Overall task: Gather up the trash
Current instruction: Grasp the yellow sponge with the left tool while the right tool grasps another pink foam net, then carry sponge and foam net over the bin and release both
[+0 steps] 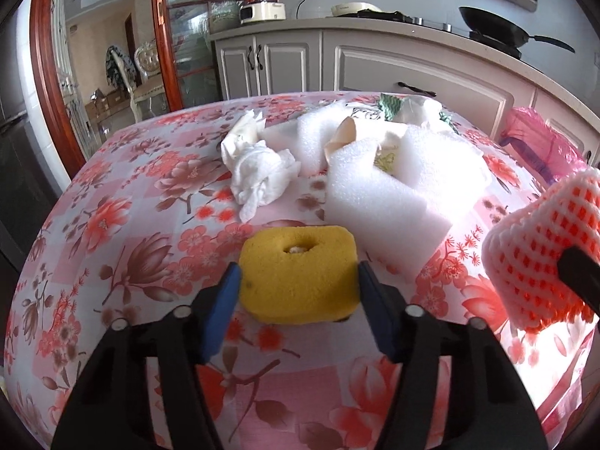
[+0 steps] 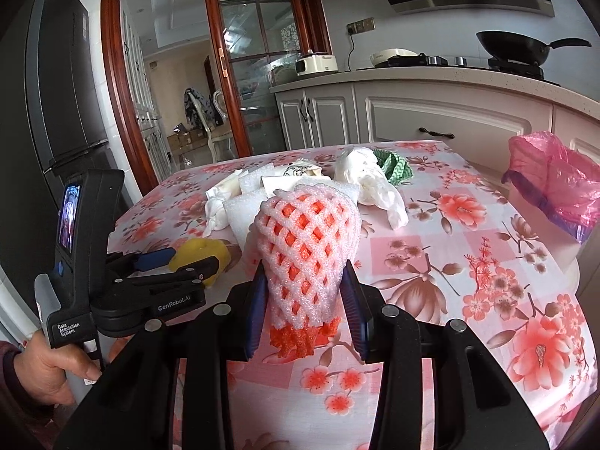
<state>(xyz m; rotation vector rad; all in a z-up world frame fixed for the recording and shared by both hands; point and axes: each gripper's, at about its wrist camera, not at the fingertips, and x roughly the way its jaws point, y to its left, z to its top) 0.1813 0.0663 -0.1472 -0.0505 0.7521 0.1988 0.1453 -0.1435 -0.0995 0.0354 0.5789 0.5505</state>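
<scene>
Hugging yellow sponge [image 1: 298, 273] edges (table [image 1: 112, 262] roomy leftward).

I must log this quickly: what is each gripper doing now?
Left gripper: closed on the yellow sponge.
Right gripper: closed on the foam fruit net.

porous matt yellow sponge [image 1: 298, 273], white foam sheets [image 1: 390, 183], crumpled tissue [image 1: 258, 168]
</scene>
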